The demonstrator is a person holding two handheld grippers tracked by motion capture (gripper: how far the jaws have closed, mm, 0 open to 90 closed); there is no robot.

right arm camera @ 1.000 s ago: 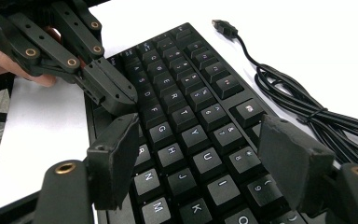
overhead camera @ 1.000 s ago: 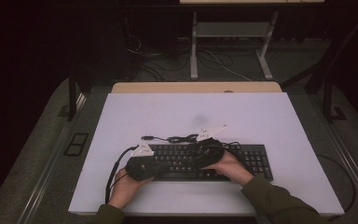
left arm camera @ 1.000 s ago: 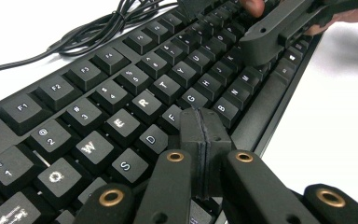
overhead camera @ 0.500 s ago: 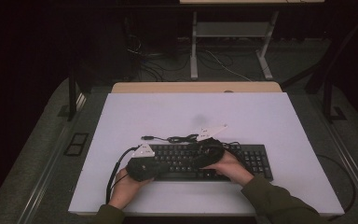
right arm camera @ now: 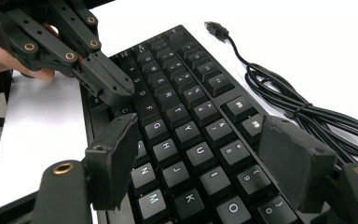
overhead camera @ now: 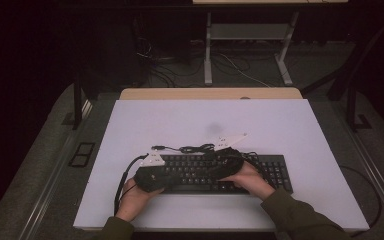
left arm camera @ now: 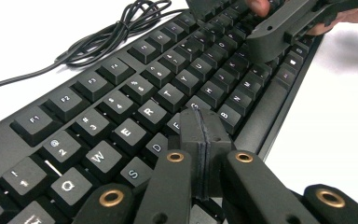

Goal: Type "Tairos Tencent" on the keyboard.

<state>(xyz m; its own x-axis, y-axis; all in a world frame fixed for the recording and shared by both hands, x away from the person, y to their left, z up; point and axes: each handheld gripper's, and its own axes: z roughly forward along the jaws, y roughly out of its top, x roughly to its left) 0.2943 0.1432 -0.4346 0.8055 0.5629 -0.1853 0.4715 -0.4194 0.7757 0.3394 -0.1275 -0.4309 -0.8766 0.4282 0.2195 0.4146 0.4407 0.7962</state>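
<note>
- The left gripper (left arm camera: 200, 135) has its two black jaws pressed flat together with nothing between them, the tip down on the letter keys around F and G; the right gripper (right arm camera: 200, 161) hangs wide apart over the keys near H and U, grasping nothing.
- The flat black plastic keyboard (overhead camera: 220, 172) lies near the front edge of the table, both grippers over its left and middle part.
- Judged from its look, it is light, rigid and smooth; the keycaps give and could pop off, so take it by the long edges of the frame, not the keys.
- Its thin black cable (right arm camera: 298, 109), bunched behind it and ending in a loose USB plug (right arm camera: 216, 29), will drag along.
- The white tabletop (overhead camera: 280, 125) is smooth and bare, likely slippery.
- Beyond it stand a wooden desk edge (overhead camera: 210, 93) and a dark floor with loose wires (overhead camera: 230, 65).
</note>
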